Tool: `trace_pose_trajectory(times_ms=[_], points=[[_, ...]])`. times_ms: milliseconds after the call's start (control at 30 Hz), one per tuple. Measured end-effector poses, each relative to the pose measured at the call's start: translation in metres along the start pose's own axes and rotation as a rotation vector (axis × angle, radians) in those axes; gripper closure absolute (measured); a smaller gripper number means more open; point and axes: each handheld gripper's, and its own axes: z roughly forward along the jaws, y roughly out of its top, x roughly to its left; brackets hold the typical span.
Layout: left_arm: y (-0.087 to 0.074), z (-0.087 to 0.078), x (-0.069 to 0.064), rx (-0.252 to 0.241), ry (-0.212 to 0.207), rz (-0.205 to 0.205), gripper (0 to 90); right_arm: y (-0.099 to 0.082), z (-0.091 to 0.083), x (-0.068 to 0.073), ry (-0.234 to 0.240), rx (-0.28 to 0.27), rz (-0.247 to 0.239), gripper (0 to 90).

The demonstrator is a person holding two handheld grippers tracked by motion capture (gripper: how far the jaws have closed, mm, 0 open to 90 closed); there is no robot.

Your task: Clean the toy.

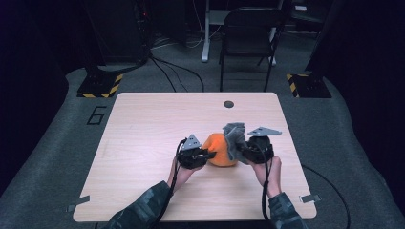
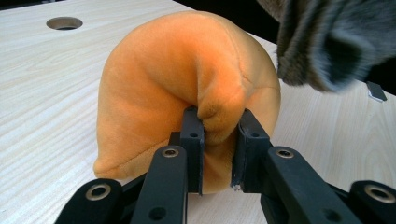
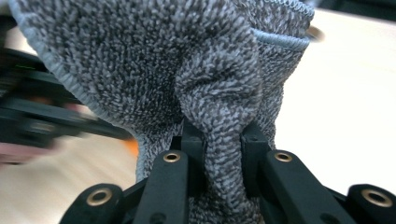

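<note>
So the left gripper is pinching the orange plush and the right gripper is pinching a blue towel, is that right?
Not quite: the towel is grey, not blue, as the right gripper view shows. The rest holds: the left gripper pinches the orange plush, and the right gripper pinches the towel.

The support surface is a rectangular table with a pale wood-grain laminate top (image 1: 143, 143) and rounded corners, standing on a grey carpeted floor (image 1: 57, 138). A round cable hole (image 1: 229, 104) is cut into the top near the middle of the far edge, and small strips of grey tape (image 1: 78, 202) sit at the two near corners. A soft orange plush cloth (image 2: 187, 84), bunched into a rounded mound, rests directly on the tabletop slightly right of centre, its lower edge in contact with the laminate.
</note>
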Motion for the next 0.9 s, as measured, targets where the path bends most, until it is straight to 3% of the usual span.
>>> trace_pose_trajectory(times_ms=[100,200,267,467,900], points=[[0.000,-0.001,-0.001,0.011,-0.002,0.020,76.3,0.003,0.013,0.021,0.031,0.007,-0.046,76.5],[-0.001,0.000,0.000,0.025,0.003,0.020,76.3,-0.003,0.032,0.027,0.007,0.051,-0.079,76.5],[-0.002,0.000,0.002,0.019,-0.004,-0.004,76.4,-0.005,0.034,0.024,0.011,0.056,-0.083,76.6],[-0.002,0.000,0.003,0.015,-0.001,0.000,76.3,-0.009,0.032,0.010,0.001,0.086,-0.067,76.6],[-0.002,0.001,0.004,0.008,-0.009,-0.019,76.1,-0.027,0.036,-0.021,-0.031,0.166,0.020,76.1]])
